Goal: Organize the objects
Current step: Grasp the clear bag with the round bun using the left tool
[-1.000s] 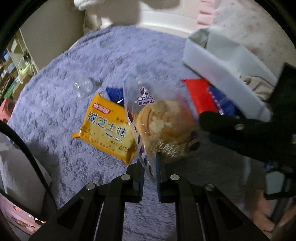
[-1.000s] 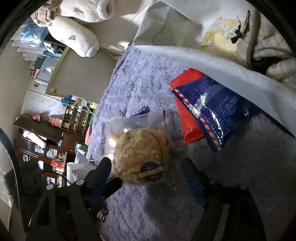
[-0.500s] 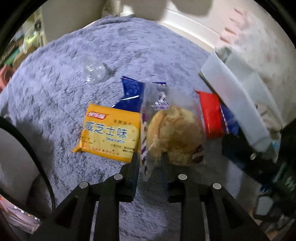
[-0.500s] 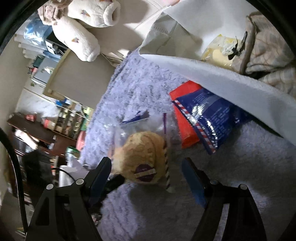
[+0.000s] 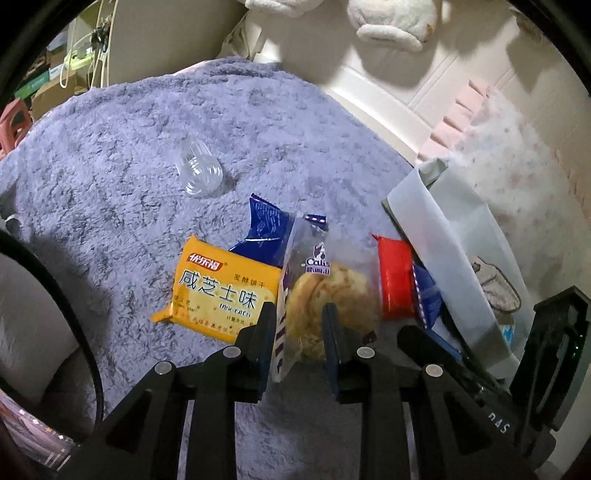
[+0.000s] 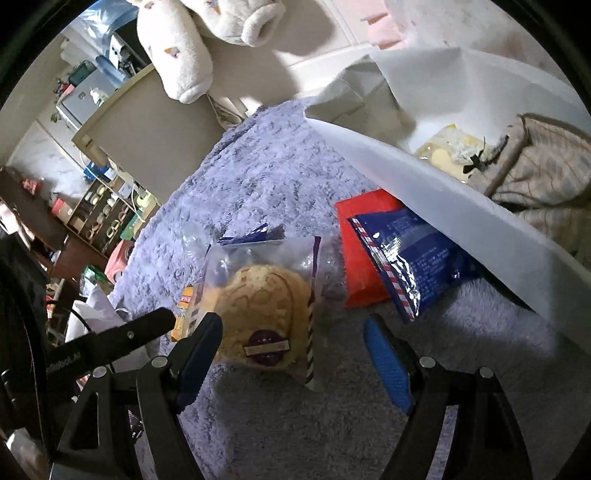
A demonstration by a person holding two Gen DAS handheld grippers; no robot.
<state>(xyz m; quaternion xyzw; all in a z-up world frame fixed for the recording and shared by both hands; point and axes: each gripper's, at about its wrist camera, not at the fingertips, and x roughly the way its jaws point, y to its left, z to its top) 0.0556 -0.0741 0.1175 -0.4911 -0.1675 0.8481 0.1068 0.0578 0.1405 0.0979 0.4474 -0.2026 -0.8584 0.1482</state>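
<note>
A fluffy lavender-grey blanket (image 5: pixel 122 155) covers the work surface, backed by a cream wall; plush toys (image 6: pixel 207 33) hang above, and cluttered shelves (image 6: pixel 99 218) stand past the blanket's far-left edge. Most of the blanket's far half lies open, holding only a small clear plastic jar (image 5: pixel 199 173) tipped on its side.

The left gripper (image 5: pixel 299 332) is released, its fingers spread either side of the near end of a clear-wrapped bun packet (image 5: pixel 325 291), which lies flat on the blanket. A yellow cracker packet (image 5: pixel 218 291) lies just left of the bun, a dark blue wrapper (image 5: pixel 264 229) tucked behind both. On the bun's right lie a red packet (image 5: pixel 395 280) and a blue striped-edge snack bag (image 6: pixel 413 254) overlapping it. The right gripper (image 6: pixel 291 350) hovers wide open near the bun.

A white bin (image 6: pixel 424 177) sits at the right edge, its wall overhanging the blue bag; inside are a pale yellow snack pack (image 6: pixel 443 151) and a checked cloth (image 6: pixel 546 177).
</note>
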